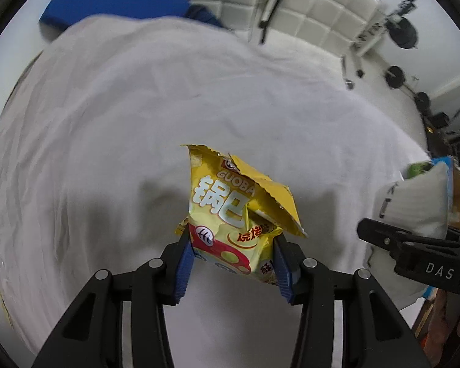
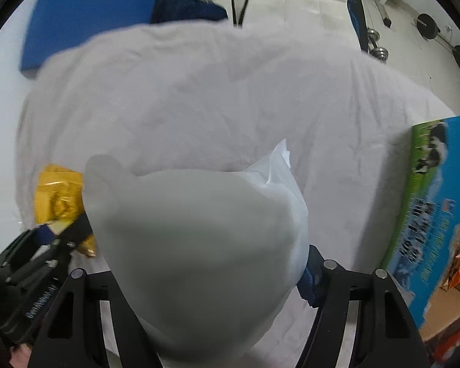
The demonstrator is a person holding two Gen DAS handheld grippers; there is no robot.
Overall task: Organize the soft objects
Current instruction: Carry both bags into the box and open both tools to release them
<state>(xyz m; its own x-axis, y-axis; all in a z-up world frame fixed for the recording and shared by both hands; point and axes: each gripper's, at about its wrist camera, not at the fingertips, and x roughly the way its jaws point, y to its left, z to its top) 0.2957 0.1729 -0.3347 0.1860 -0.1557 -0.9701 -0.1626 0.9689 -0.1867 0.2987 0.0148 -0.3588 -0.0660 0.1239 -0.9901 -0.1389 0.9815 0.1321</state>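
My left gripper point(image 1: 233, 260) is shut on a yellow snack bag point(image 1: 236, 208) with white Chinese lettering, held above the white bedsheet point(image 1: 138, 122). The bag also shows in the right wrist view point(image 2: 58, 196), with the left gripper point(image 2: 46, 254) below it. My right gripper point(image 2: 211, 276) is shut on a puffy white soft pack point(image 2: 199, 239) that fills the view and hides the left finger. In the left wrist view the right gripper point(image 1: 414, 245) holds that white pack point(image 1: 417, 202) at the right edge.
A blue and green cardboard box point(image 2: 426, 214) with orange packets inside stands at the right. A blue mat point(image 2: 86, 15) and dark blue cloth point(image 2: 187, 9) lie at the far side. Dumbbells point(image 2: 426, 24) and stands are on the floor beyond.
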